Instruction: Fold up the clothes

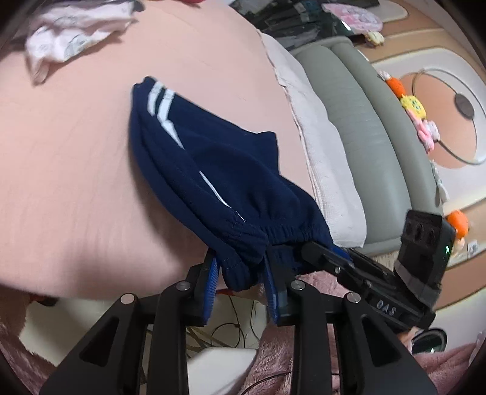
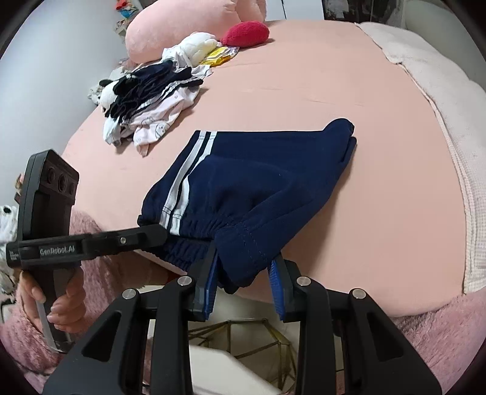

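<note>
Both my left tool (image 1: pixel 240 273) and right tool (image 2: pixel 244 273) grip the shorts (image 2: pixel 258 182) waistband; next, lay them flat on the bed (image 2: pixel 379 121).

A bed (image 2: pixel 303 91) covered by a smooth pink sheet carries everything. Navy shorts (image 2: pixel 258 176) with white side stripes lie flattened near its near edge, waistband hanging just past that edge. Toward the far left corner lies a heap of clothes (image 2: pixel 152 94), white and dark pieces mixed. Beyond it, along the far edge, rest a large pink pillow (image 2: pixel 182 24), a red plush (image 2: pixel 246 33) and a yellow packet (image 2: pixel 220 56).
</note>
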A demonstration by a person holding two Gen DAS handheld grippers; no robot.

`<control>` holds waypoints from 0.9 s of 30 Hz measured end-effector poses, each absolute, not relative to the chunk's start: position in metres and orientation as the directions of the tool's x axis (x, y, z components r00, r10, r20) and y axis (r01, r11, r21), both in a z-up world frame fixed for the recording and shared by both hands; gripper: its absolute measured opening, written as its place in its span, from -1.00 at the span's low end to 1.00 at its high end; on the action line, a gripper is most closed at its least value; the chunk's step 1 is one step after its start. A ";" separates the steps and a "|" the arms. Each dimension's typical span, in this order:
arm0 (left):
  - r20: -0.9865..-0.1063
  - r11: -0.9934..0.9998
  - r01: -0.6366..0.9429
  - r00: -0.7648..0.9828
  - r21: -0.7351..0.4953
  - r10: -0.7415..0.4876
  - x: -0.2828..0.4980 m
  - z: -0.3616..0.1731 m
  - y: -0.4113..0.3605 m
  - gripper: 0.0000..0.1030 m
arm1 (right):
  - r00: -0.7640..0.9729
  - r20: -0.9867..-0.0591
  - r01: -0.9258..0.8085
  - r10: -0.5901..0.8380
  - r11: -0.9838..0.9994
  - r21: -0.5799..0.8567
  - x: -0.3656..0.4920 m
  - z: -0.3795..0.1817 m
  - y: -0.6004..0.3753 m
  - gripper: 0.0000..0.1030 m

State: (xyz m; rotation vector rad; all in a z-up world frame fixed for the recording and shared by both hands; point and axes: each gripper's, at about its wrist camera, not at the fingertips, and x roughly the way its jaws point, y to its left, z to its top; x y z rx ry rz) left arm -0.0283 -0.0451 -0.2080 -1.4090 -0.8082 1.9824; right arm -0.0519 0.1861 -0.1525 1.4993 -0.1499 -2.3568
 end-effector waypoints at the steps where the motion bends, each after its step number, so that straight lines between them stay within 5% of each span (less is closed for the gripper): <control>1: -0.603 -0.649 -0.117 -0.277 -0.751 0.748 -0.031 -0.205 -0.045 -0.23 | -0.379 -0.852 0.229 -0.360 -0.929 0.291 -0.055 -0.151 0.187 -0.41; 13: -0.584 -0.677 -0.179 -0.381 -0.714 0.717 -0.115 -0.189 -0.054 -0.08 | -0.403 -0.781 0.181 -0.477 -0.878 0.443 -0.130 -0.146 0.181 -0.35; 21: -0.549 -0.708 -0.225 -0.492 -0.670 0.676 -0.133 -0.198 -0.079 0.29 | -0.430 -0.717 0.115 -0.549 -0.821 0.559 -0.165 -0.144 0.188 0.03; 27: -0.579 -0.710 -0.251 -0.434 -0.659 0.690 -0.136 -0.213 -0.078 0.33 | -0.484 -0.748 0.061 -0.455 -0.870 0.490 -0.168 -0.150 0.199 0.17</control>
